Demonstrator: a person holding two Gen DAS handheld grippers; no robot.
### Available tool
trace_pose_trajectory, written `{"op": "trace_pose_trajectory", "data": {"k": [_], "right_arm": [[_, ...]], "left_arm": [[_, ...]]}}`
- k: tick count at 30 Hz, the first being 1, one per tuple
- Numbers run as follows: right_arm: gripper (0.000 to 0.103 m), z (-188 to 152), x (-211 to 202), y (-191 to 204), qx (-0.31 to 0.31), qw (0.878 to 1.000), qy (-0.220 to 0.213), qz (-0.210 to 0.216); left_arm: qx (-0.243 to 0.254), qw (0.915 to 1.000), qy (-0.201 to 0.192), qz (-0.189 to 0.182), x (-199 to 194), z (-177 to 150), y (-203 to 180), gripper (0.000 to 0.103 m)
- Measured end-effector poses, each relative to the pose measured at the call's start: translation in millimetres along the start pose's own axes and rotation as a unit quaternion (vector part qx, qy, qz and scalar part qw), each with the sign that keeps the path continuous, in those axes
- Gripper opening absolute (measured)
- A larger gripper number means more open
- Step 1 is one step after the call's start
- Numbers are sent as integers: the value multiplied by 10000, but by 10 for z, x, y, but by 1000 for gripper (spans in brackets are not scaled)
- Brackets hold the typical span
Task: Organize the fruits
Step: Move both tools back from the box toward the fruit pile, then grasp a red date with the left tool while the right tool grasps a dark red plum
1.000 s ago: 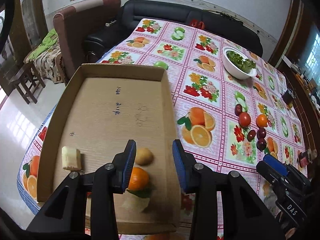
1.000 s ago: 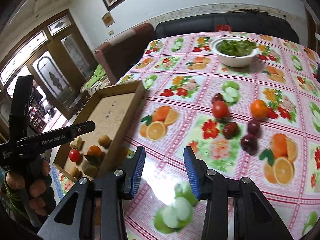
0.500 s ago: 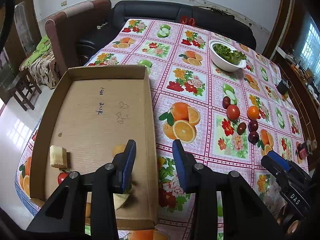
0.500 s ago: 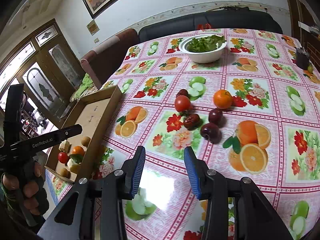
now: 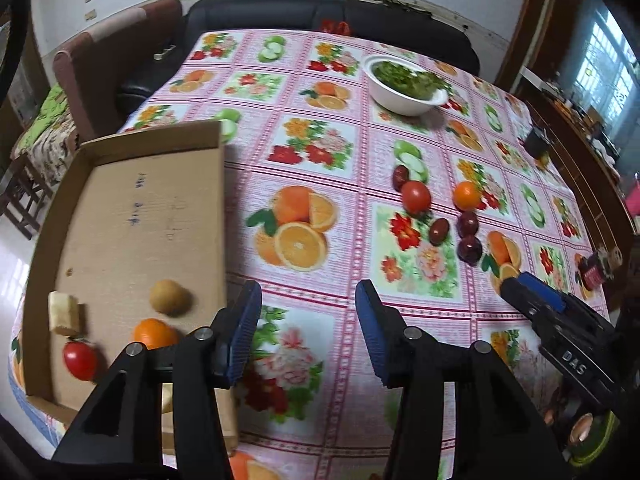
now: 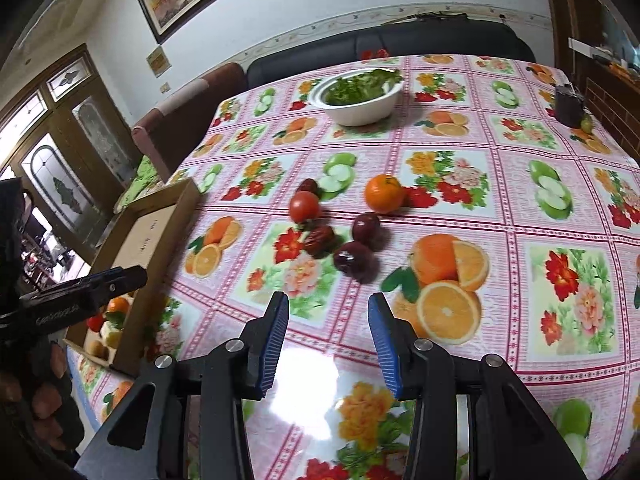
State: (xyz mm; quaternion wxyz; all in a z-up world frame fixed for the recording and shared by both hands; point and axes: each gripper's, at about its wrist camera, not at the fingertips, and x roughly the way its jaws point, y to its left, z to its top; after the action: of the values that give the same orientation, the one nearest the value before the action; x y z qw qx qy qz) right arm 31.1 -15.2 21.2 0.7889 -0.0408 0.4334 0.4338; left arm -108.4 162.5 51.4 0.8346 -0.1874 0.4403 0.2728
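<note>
A cardboard tray [image 5: 132, 216] at the left holds an orange [image 5: 154, 333], a tomato [image 5: 80, 360], a brown round fruit [image 5: 170, 297] and a pale yellow chunk [image 5: 63, 314]. My left gripper [image 5: 308, 328] hovers over the tablecloth just right of the tray, jaws opening, with nothing between them. Loose on the table lie a tomato [image 6: 304, 207], an orange [image 6: 383, 194], two dark plums [image 6: 353, 260] and two brown-red dates [image 6: 319, 238]. My right gripper [image 6: 328, 336] is open and empty, a short way in front of that cluster.
A white bowl of greens [image 6: 356, 96] stands further back. A dark cup [image 6: 568, 104] sits at the far right edge. A dark sofa and a brown armchair lie beyond the table. A hand holds the left gripper's handle [image 6: 80, 296] at the left.
My left gripper has slid right, off the tray and onto the tablecloth, and its jaws have widened. My right gripper has moved closer to the loose fruit.
</note>
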Motion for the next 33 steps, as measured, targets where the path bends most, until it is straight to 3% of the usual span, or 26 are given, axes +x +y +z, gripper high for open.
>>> {"op": "trace_pose_trajectory", "data": {"k": [13,14,15,20,27,28,29,30,33], "right_arm": [[43,214,616,-105,-46,9991,288,-296],[42,230,662,-109,-74,9991,311,-272],[32,246,677,-108,-135,9991,275,-287],[32,247,479,-204,-68,9997,132,-192],[32,184,178,-536,432,9990,-5,-146],[32,176,155,-572,477,9987,-20,-153],[32,169,134,-605,512,9985,-30,-180],[32,164,116,-628,534,9984,-29,-188],[32,157,75,-672,591,9981,-41,-195]], "left_arm": [[261,9977,352,-524,437,164,-479,47],[305,9972,387,-558,489,180,-529,47],[351,9967,421,-595,536,197,-575,47],[546,9934,550,-844,741,282,-829,47],[703,9918,626,-867,1018,401,-1178,47],[745,9915,616,-872,1038,417,-1224,43],[761,9914,607,-878,1047,421,-1239,29],[780,9917,577,-849,1053,422,-1262,22],[800,9916,559,-851,1039,403,-1254,22]]}}
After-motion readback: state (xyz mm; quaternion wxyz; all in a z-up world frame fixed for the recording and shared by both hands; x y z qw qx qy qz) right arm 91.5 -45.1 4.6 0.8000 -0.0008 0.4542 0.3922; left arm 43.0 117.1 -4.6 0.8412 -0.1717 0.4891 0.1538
